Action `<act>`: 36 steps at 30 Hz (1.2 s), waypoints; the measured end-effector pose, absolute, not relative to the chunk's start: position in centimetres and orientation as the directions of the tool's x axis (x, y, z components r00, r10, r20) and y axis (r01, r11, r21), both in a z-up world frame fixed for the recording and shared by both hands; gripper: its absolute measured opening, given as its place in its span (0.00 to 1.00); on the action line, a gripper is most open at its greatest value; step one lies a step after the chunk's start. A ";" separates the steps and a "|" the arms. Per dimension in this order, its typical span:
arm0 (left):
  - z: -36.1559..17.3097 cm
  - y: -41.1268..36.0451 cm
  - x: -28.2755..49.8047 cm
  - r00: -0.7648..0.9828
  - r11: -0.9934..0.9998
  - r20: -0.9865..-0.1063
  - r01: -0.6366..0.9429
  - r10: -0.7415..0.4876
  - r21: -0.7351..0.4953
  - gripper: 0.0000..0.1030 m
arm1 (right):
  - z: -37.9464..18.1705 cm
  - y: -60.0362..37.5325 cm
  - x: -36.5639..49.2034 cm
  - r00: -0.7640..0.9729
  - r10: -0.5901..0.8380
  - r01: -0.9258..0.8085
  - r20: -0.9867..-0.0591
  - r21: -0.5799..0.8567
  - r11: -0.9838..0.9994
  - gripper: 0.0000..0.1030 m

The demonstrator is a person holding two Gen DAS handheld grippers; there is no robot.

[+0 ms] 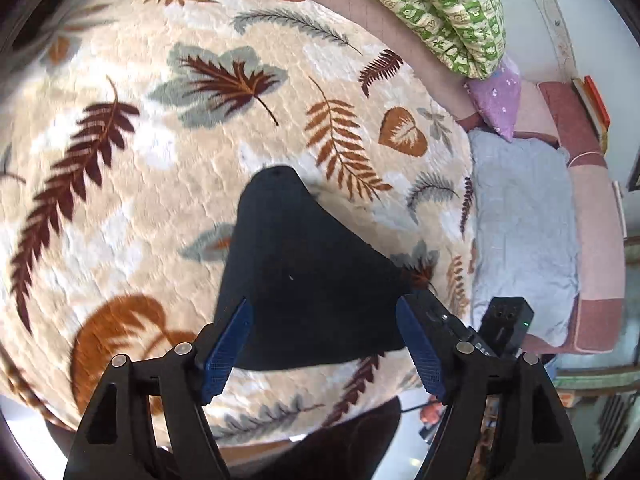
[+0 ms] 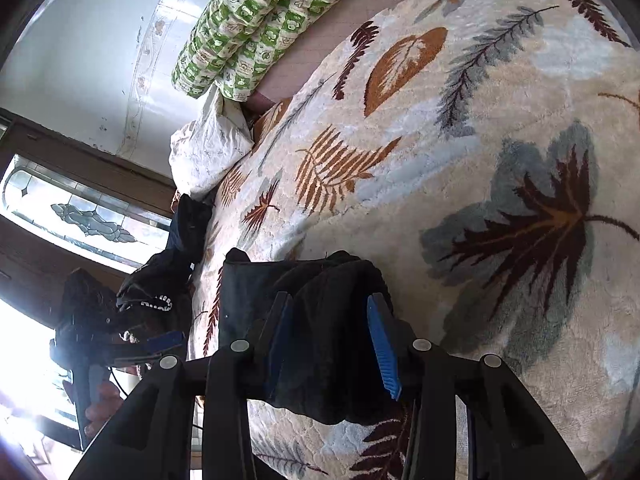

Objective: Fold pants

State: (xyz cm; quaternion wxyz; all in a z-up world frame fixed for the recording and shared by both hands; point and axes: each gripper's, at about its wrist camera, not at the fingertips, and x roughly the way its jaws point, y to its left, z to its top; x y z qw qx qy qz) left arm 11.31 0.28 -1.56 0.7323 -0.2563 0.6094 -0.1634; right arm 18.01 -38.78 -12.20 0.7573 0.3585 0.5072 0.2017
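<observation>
The dark navy pants (image 1: 304,264) lie folded into a compact pad on a leaf-patterned blanket (image 1: 160,160), near its front edge. My left gripper (image 1: 322,316) hovers above them, open wide, and its blue pads (image 1: 228,344) touch nothing. In the right wrist view the pants (image 2: 248,292) lie bunched at one end. That thick end sits between the fingers of my right gripper (image 2: 330,298), which is open, with its blue pads (image 2: 384,348) standing off the cloth.
A green patterned quilt (image 1: 440,12) lies rolled along the far side by the wall. A purple pillow (image 1: 498,100) and grey cloth (image 1: 524,232) are to the right. A white pillow (image 2: 204,152) and a heap of dark clothes (image 2: 160,288) sit at the blanket's edge by a window (image 2: 80,208).
</observation>
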 end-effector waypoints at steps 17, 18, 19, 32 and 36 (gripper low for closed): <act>-14.1 -4.1 19.7 0.070 0.786 -0.802 -0.164 -0.593 -0.596 0.79 | -15.1 -37.3 19.7 0.361 0.644 0.119 -0.675 0.718 0.686 0.48; -14.8 -4.2 19.6 0.070 0.784 -0.802 -0.176 -0.593 -0.595 0.74 | -15.4 -37.2 19.7 0.352 0.646 0.117 -0.677 0.717 0.687 0.48; -15.3 -4.1 19.6 0.085 0.788 -0.807 -0.182 -0.584 -0.589 0.70 | -15.6 -37.2 19.7 0.351 0.643 0.119 -0.681 0.713 0.691 0.43; -15.6 1.1 16.0 0.268 0.702 -0.776 -0.331 -0.571 -0.631 0.37 | -12.3 -31.3 24.6 0.314 0.624 -0.105 -0.716 0.627 0.772 0.14; -16.3 1.1 16.6 0.255 0.683 -0.776 -0.371 -0.577 -0.629 0.45 | -13.8 -31.6 24.1 0.291 0.620 -0.054 -0.729 0.635 0.771 0.21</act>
